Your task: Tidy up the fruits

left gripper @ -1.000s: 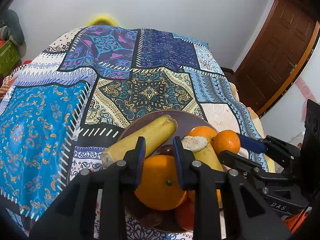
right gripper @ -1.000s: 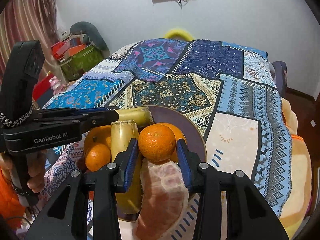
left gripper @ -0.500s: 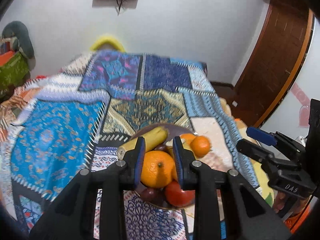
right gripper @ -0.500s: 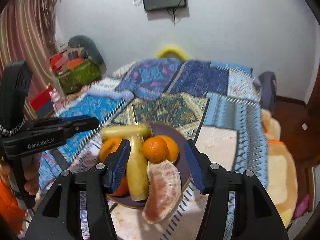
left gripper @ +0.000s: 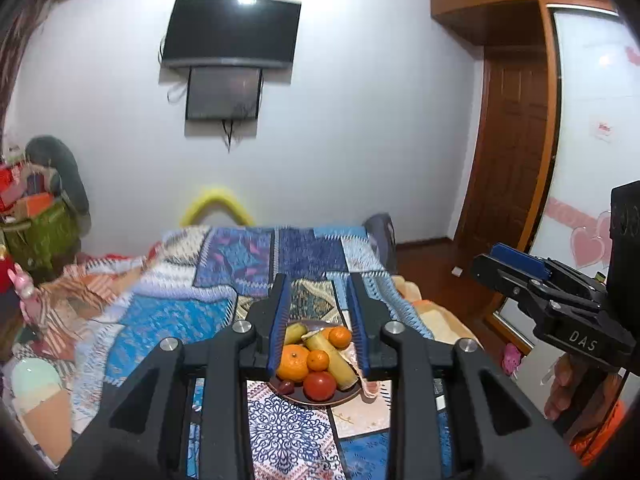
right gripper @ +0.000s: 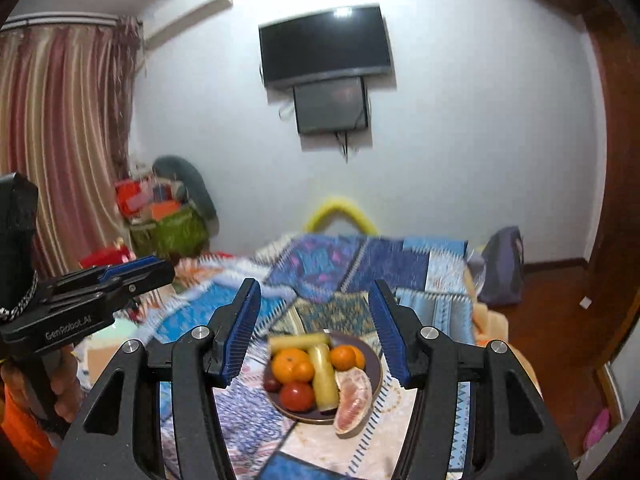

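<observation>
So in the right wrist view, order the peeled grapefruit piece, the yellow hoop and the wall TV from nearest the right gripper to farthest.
1. Peeled grapefruit piece: on the plate's near right edge, just beyond the right gripper.
2. Yellow hoop: behind the bed's far end.
3. Wall TV: high on the back wall.

A bedroom in a home: a bed (left gripper: 168,320) under a patchwork quilt (right gripper: 400,268), a television (right gripper: 325,51) on the white wall, striped curtains (right gripper: 64,140), a wooden door (left gripper: 516,152).

A bed (right gripper: 440,280) under a patchwork blanket (right gripper: 320,264) — one brown plate (right gripper: 374,364) of fruit on it.
</observation>
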